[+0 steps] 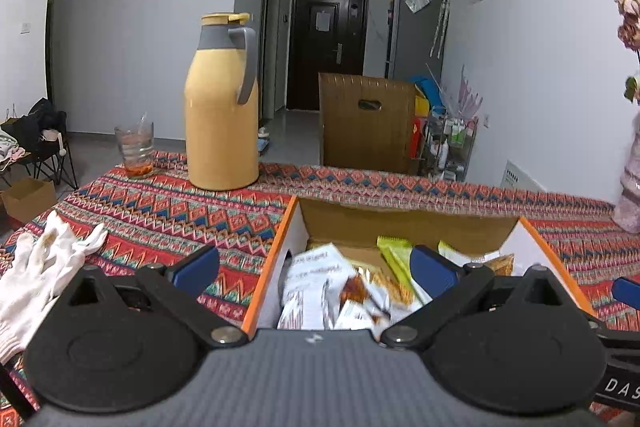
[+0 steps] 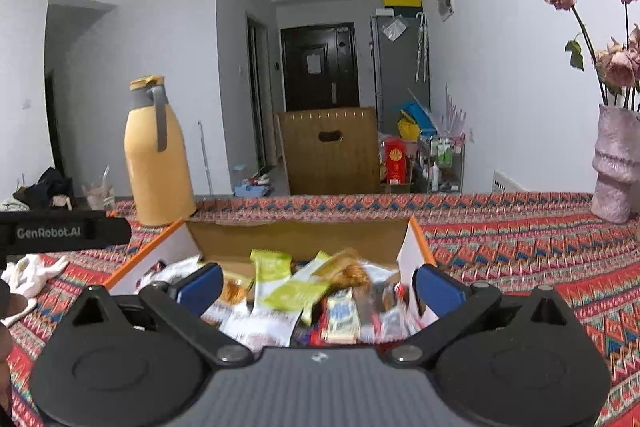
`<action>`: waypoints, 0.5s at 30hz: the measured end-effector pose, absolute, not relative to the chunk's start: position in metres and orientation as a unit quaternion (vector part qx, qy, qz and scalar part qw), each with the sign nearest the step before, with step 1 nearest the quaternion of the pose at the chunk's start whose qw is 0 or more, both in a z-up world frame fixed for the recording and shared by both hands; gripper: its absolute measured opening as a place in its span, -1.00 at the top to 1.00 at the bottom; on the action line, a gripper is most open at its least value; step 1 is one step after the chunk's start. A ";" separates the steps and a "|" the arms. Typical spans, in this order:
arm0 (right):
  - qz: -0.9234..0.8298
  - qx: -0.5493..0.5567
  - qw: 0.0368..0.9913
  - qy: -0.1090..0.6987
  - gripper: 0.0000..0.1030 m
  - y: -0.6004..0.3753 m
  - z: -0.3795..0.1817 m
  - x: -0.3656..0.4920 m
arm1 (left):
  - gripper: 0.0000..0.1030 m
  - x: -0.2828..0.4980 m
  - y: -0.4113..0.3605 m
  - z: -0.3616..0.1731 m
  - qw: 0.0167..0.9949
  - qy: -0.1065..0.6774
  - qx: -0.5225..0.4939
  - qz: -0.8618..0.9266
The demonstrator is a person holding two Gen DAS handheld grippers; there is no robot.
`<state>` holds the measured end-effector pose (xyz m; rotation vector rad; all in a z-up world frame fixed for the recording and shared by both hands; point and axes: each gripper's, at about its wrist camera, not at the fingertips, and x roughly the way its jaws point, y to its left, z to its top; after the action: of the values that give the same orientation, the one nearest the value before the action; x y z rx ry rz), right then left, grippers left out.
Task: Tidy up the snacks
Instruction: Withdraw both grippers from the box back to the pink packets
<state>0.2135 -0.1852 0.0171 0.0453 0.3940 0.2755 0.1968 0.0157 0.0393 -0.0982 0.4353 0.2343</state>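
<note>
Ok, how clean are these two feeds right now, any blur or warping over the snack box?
Left wrist view: snack packets in the box are motion-smeared, the thermos behind stays sharp. Right wrist view: packets blurred too, mostly lower ones; fisheye bends the walls and darkens the corners in both. Lighting is flat, without glare.

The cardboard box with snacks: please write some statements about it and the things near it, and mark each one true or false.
1. The cardboard box holds snack packets. True.
2. The left gripper holds a packet. False: it is open and holds nothing.
3. The yellow thermos lies on its side. False: it stands upright.
4. White gloves lie on the patterned tablecloth. True.
5. The right gripper is open. True.
</note>
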 end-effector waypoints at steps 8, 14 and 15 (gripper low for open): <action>0.142 0.016 0.961 0.238 -1.00 -0.185 0.000 0.188 | -1.00 0.171 0.019 0.025 0.964 0.241 -0.052 0.104; 0.147 0.016 0.955 0.256 -1.00 -0.184 -0.010 0.170 | -1.00 0.152 0.017 0.014 0.960 0.259 -0.040 0.096; 0.148 0.016 0.954 0.259 -1.00 -0.185 -0.013 0.166 | -1.00 0.148 0.018 0.012 0.960 0.261 -0.039 0.094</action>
<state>0.1663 -0.1847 -0.0126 0.0322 0.5262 0.2999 0.1480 0.0175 0.0121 -0.0786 0.5300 0.1904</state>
